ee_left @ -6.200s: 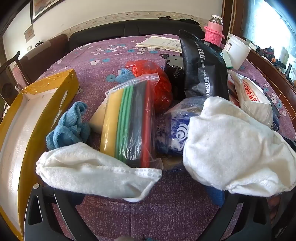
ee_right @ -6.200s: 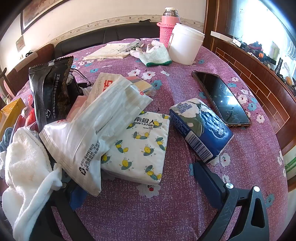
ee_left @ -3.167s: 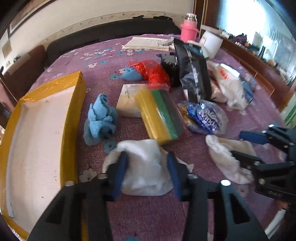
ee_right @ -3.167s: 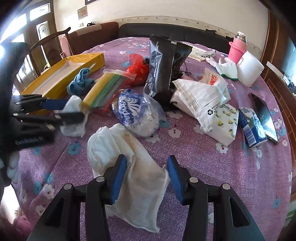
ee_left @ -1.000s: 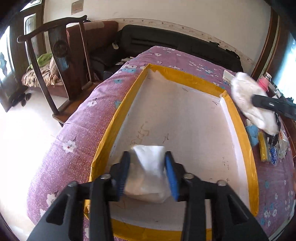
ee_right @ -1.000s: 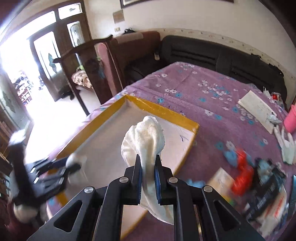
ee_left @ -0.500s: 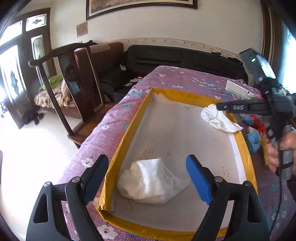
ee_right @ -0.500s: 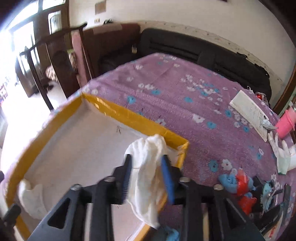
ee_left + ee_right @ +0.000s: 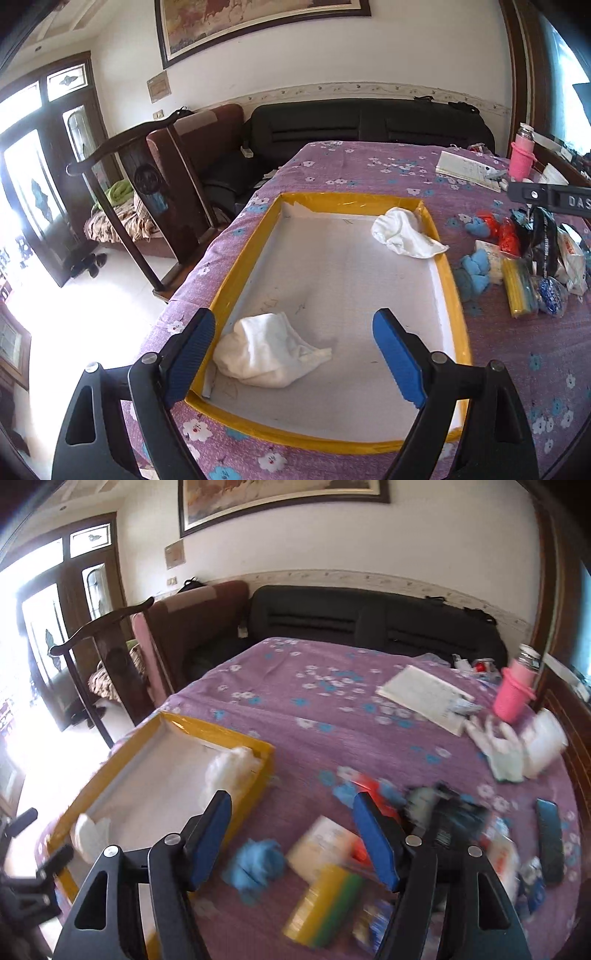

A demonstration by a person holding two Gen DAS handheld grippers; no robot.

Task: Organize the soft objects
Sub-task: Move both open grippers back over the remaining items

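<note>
A yellow-rimmed tray (image 9: 243, 262) with a white floor lies on the purple flowered table. Two white towels lie in it: one near the front left corner (image 9: 266, 350), one at the far right corner (image 9: 402, 230). My left gripper (image 9: 293, 360) is open and empty above the tray's near end. My right gripper (image 9: 291, 840) is open and empty, to the right of the tray (image 9: 264, 751), above a blue cloth (image 9: 258, 862). Both towels also show in the right wrist view, far (image 9: 229, 768) and near (image 9: 86, 832). The blue cloth (image 9: 476, 264) lies right of the tray.
Right of the tray lie a bag of coloured sheets (image 9: 519, 286), a red bag (image 9: 508, 232), a black pouch (image 9: 546, 240) and white packets. A pink bottle (image 9: 515, 694), papers (image 9: 424, 696), gloves (image 9: 498, 746) and a phone (image 9: 550, 842) lie further on. A wooden chair (image 9: 155, 184) stands to the left.
Both grippers opened and dropped their white towels into the tray. The right gripper has since swung right, away from the tray toward the pile; the left has drawn back slightly.
</note>
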